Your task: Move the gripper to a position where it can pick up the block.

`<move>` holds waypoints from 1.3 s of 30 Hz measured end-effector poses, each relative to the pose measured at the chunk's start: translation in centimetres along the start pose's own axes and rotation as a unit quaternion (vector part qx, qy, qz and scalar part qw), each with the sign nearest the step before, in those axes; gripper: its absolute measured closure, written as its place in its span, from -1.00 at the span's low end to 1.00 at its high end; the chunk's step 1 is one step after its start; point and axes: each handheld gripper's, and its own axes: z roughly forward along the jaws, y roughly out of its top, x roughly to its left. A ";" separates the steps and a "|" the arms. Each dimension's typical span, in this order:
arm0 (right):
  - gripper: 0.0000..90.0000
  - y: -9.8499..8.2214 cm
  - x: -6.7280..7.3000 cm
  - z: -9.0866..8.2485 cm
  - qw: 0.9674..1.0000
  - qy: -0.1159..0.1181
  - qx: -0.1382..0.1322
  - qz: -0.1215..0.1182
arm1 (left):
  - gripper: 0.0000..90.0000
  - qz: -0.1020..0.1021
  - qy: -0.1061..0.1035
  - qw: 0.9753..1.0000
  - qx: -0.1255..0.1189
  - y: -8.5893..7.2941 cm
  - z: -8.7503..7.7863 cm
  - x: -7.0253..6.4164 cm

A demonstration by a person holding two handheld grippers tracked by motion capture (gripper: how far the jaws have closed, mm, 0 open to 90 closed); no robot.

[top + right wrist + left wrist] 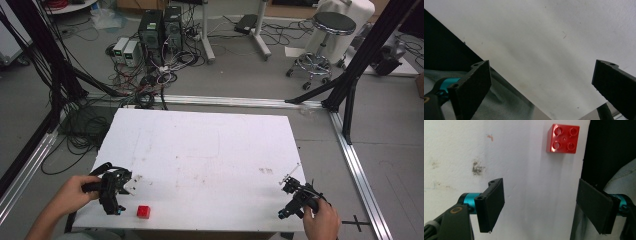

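Your left gripper (pixel 114 192) hovers at the near left corner of the white table (pixel 210 150) with its jaws spread wide and nothing between them; the red brick (pixel 563 138), studs up, lies just beyond them, close to the table's near edge; in the high view that red brick (pixel 143 212) sits just right of the gripper, apart from it. The likely trouble is the edge: come in skewed and one pad could nudge the brick off toward your lap; a grip across its corners may twist it loose. Your right gripper (pixel 298 196) waits at the near right corner, also wide open and empty. No container stands on the table.
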 end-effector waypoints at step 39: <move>-0.96 -0.1 0.0 0.4 1.000 0.000 0.000 -0.002 | -0.48 0.028 -0.023 0.999 0.022 4.4 5.3 -2.3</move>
